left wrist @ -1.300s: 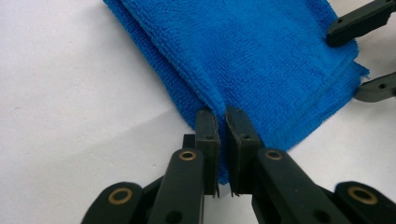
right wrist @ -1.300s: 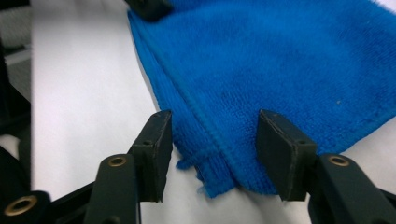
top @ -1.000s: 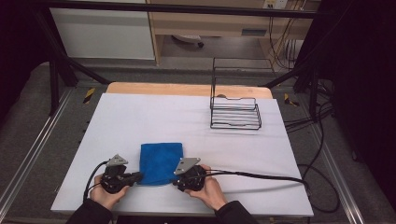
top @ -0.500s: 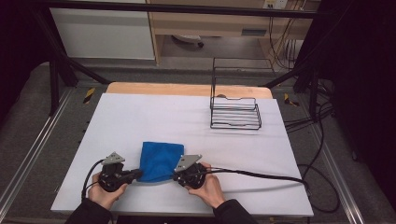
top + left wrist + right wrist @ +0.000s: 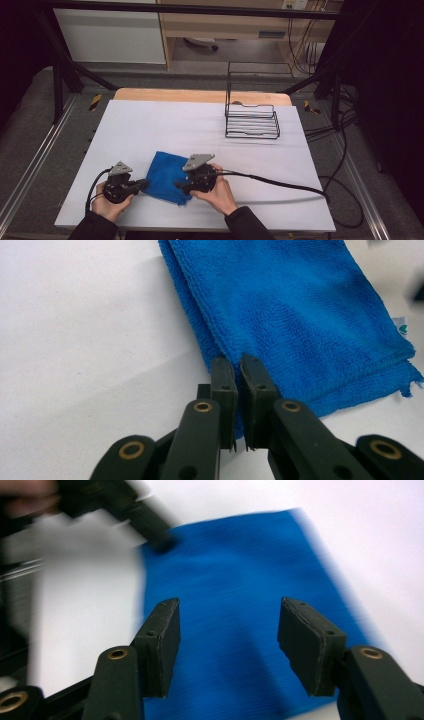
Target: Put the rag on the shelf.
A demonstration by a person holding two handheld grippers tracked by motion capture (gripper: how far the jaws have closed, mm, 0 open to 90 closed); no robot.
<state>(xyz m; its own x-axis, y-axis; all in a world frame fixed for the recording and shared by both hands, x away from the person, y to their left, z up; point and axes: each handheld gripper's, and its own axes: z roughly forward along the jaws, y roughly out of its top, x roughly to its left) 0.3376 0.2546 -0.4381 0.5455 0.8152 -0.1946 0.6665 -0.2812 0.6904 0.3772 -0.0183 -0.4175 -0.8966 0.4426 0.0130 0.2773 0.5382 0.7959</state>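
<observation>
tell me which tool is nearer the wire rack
Right. The right tool sits over the blue cloth, closer to the wire rack; the left tool grips the cloth's far-left edge.

No text, number or brand can be read anywhere; the blue cloth carries a small white tag at its edge (with a greenish mark, too small and blurred to make out as letters)
</observation>
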